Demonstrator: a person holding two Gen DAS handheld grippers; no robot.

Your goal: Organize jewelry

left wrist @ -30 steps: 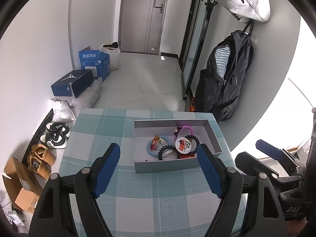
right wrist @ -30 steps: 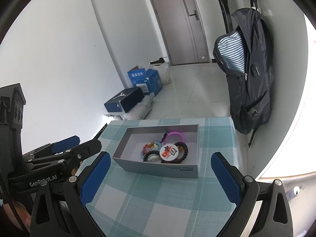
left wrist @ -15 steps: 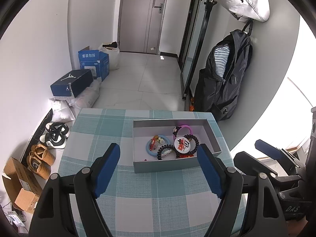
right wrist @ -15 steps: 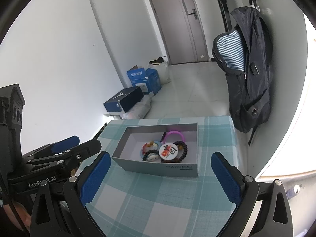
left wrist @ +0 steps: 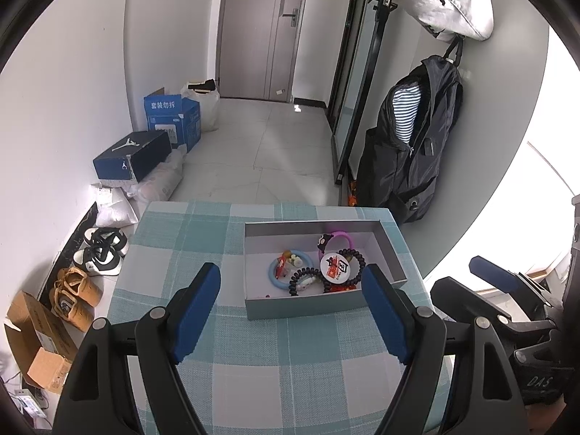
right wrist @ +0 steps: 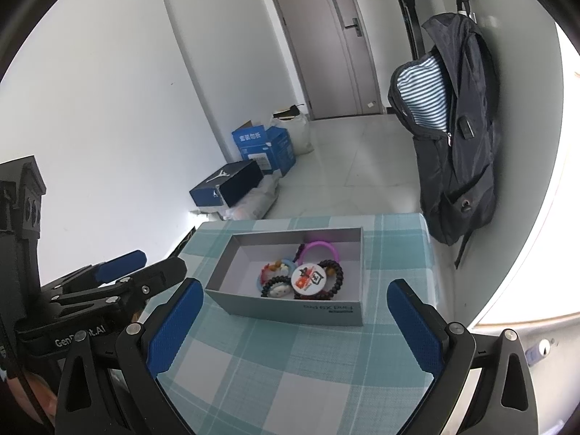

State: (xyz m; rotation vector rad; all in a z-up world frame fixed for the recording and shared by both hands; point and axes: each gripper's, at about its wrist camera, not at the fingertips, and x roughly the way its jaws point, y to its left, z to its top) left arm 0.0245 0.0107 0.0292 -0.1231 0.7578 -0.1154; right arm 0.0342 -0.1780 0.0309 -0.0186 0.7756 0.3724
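A grey open box [left wrist: 308, 304] [right wrist: 290, 311] sits on the teal checked tablecloth [left wrist: 253, 373]. Inside lie a light blue ring [left wrist: 275, 281], a purple ring [left wrist: 340, 236] [right wrist: 319, 245], black bead bracelets [left wrist: 357, 259] [right wrist: 335, 275] and a round white badge with red print [left wrist: 335, 267] [right wrist: 307, 278]. My left gripper [left wrist: 291, 317] is open and empty, held above the table in front of the box. My right gripper [right wrist: 293, 326] is open and empty, also in front of the box. Each gripper shows at the edge of the other's view.
The table ends just behind the box. Beyond it is a tiled floor with blue boxes [left wrist: 172, 119], a dark shoebox [left wrist: 132, 156], shoes [left wrist: 103, 252] and a cardboard box [left wrist: 34, 340] along the left wall. A black backpack [left wrist: 409, 159] hangs on the right wall.
Both views have shifted very slightly; the box sits a touch higher in the frames. Both grippers remain open and empty.
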